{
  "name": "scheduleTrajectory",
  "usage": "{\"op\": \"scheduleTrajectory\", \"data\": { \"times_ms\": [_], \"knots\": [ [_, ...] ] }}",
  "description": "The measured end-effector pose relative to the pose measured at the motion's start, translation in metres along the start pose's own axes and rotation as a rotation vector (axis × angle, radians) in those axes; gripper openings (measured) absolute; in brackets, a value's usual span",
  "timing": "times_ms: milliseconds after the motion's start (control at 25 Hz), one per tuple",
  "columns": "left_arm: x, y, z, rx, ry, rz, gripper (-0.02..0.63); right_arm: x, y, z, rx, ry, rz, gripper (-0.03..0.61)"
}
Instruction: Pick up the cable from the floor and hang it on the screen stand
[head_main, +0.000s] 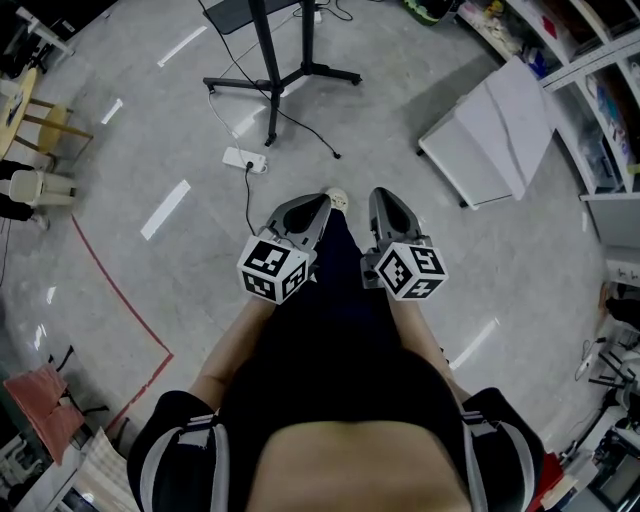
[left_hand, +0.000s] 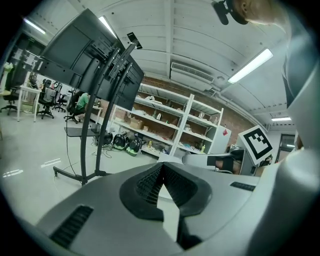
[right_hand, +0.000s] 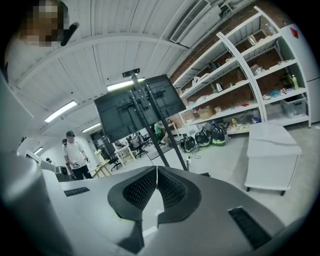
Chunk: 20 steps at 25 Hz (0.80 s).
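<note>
My left gripper has its jaws closed tip to tip with nothing between the ribbed pads, and my right gripper is the same, pads together and empty. In the head view both are held out side by side over dark trousers, left gripper and right gripper, with a pale shoe between their tips.

Beneath them is a polished grey floor crossed by a red tape line. The cable lies on that floor, black, trailing from the base of the screen stand to a loose end, well ahead of both grippers. A white power strip sits just beside the stand's feet with another thin lead running back toward me.

To the right stands a low white table draped with a white sheet, and beyond it open shelving.

Only the gripper views show the dark screens: the stand rises to them on the left, and from the right gripper the stand is central. The shelving holds cardboard boxes and a clear bin; I cannot tell their contents. Green-and-black bags lie on the floor below. The right gripper view alone shows a person standing; the left alone shows office chairs.
</note>
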<state>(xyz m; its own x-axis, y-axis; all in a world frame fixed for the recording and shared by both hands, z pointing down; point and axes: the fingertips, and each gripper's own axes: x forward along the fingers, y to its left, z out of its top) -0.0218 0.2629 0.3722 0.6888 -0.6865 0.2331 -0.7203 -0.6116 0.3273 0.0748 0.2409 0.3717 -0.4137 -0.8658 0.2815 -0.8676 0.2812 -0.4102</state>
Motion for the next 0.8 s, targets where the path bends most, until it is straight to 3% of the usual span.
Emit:
{"op": "scheduleTrajectory", "data": {
  "times_ms": [800],
  "knots": [
    [0.114, 0.113, 0.050, -0.137, 0.028, 0.077, 0.006, 0.165, -0.028, 0.048, 0.013, 0.162, 0.120, 0.025]
  ]
}}
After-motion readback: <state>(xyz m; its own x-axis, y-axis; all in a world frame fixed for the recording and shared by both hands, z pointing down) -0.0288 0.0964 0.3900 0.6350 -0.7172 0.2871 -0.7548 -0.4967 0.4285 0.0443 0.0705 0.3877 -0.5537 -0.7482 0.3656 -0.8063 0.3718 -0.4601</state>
